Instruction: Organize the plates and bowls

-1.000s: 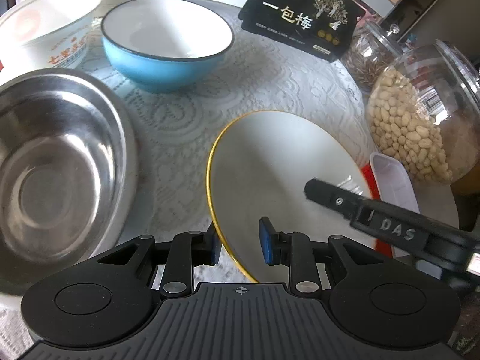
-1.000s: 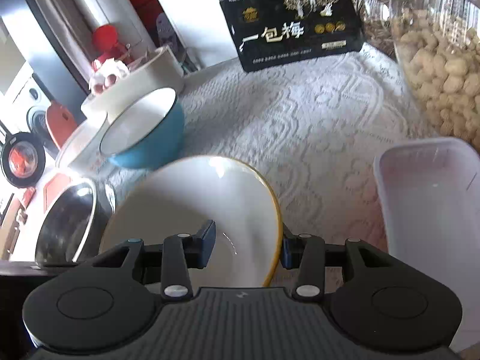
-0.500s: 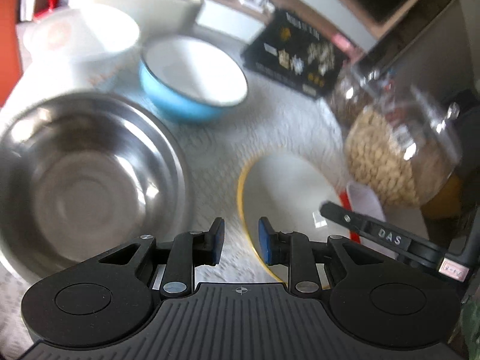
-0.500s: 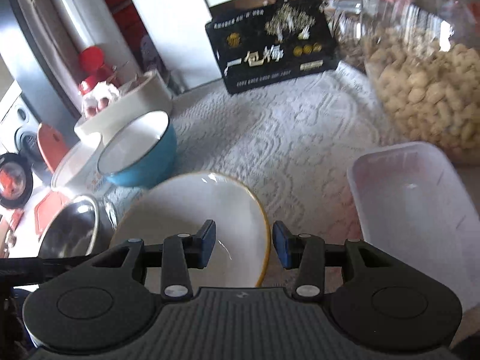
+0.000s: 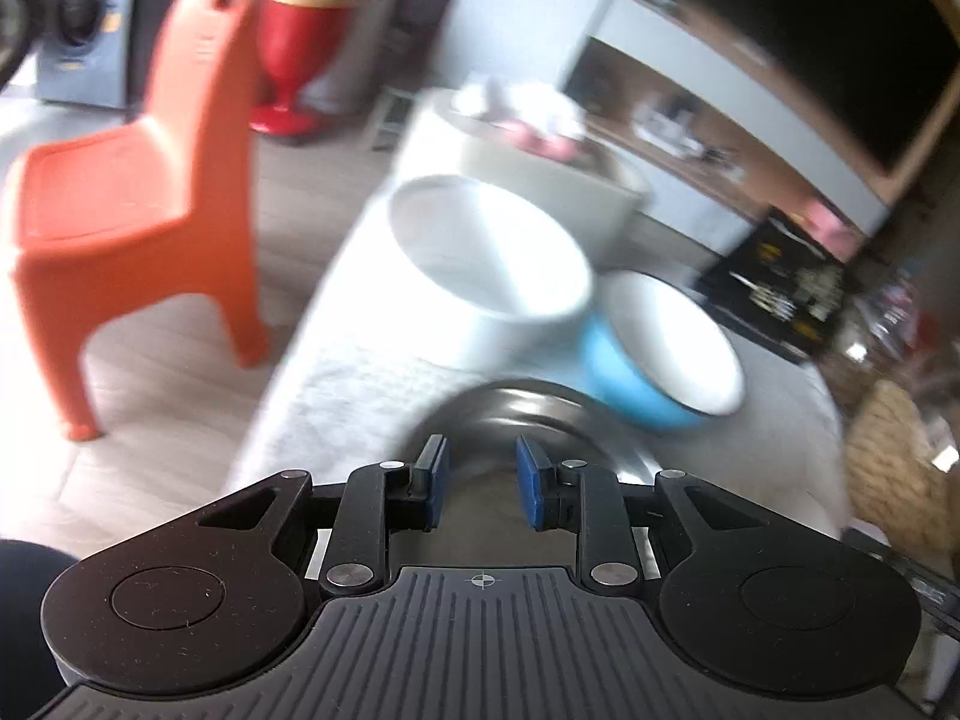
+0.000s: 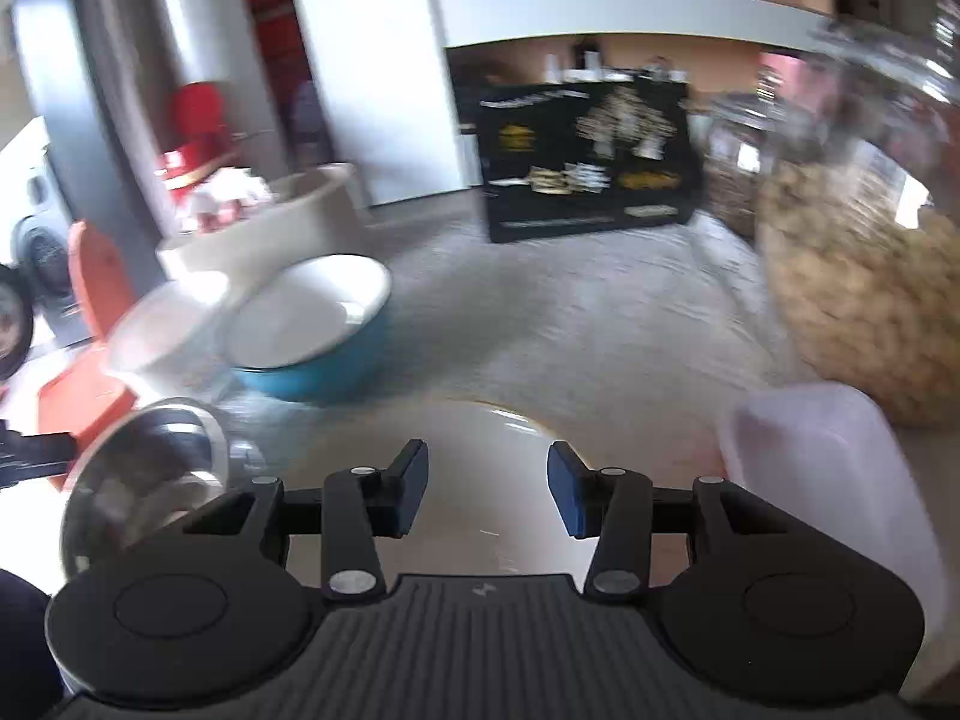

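- My left gripper [image 5: 477, 483] has swung off the gold-rimmed plate [image 6: 480, 468] and is now hanging over the steel bowl [image 5: 510, 414], fingers slightly apart, pinching nothing.
- My right gripper [image 6: 487, 489] is hovering over that empty plate, fingers spread and gripping nothing.
- Beyond my left fingers, the blue bowl [image 5: 666, 348] and white bowl [image 5: 486, 252] are sitting empty.
- Right of my right fingers, the glass jar [image 6: 864, 276] is holding nuts.

Open tablecloth [image 6: 576, 324] between blue bowl [image 6: 312, 354] and peanut jar [image 6: 864, 276].

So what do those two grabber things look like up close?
Both look alike. The left gripper and right gripper are matte black plastic, with a ribbed grey-black panel in the middle, a round disc shape on each side, silver rivets on the linkage bars, and jaws lined with blue pads. No cables or sleeves show.
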The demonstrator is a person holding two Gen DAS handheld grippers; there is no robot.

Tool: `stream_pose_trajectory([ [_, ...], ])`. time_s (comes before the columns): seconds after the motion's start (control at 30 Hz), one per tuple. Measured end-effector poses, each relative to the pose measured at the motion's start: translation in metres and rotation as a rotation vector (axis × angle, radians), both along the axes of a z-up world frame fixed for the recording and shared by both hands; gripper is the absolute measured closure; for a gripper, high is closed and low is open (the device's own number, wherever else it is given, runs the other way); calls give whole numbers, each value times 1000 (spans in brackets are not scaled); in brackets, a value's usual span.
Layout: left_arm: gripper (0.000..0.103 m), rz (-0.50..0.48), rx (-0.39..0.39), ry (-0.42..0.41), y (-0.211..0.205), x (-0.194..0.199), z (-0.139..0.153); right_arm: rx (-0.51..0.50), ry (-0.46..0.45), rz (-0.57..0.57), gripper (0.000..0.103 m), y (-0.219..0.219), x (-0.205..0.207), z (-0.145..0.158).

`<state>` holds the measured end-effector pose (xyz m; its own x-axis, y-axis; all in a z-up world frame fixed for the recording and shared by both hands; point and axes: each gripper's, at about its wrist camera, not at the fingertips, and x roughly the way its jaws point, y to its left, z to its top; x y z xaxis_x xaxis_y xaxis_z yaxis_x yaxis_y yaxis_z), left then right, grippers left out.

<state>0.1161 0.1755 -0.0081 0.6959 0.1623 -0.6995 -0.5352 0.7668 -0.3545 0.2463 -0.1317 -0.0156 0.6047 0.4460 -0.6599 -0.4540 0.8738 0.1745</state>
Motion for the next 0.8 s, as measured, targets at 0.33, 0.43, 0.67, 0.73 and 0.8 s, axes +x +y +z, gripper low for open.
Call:
stream_pose_trajectory([
  [0.33,77,7,-91,29,30,-13,-26,-77,84,305,58,113,7,2],
  [0.43,74,6,-118,44,35,-18,-34,-99,129,344,58,139,12,-7],
  [0.67,74,-52,-214,60,38,-16,-56,-165,199,342,58,172,25,-34],
  [0.73,74,-55,-235,60,39,-15,-58,-171,225,339,52,176,27,-40],
  [0.8,74,-60,-250,57,42,-14,-59,-180,228,337,49,179,26,-42],
])
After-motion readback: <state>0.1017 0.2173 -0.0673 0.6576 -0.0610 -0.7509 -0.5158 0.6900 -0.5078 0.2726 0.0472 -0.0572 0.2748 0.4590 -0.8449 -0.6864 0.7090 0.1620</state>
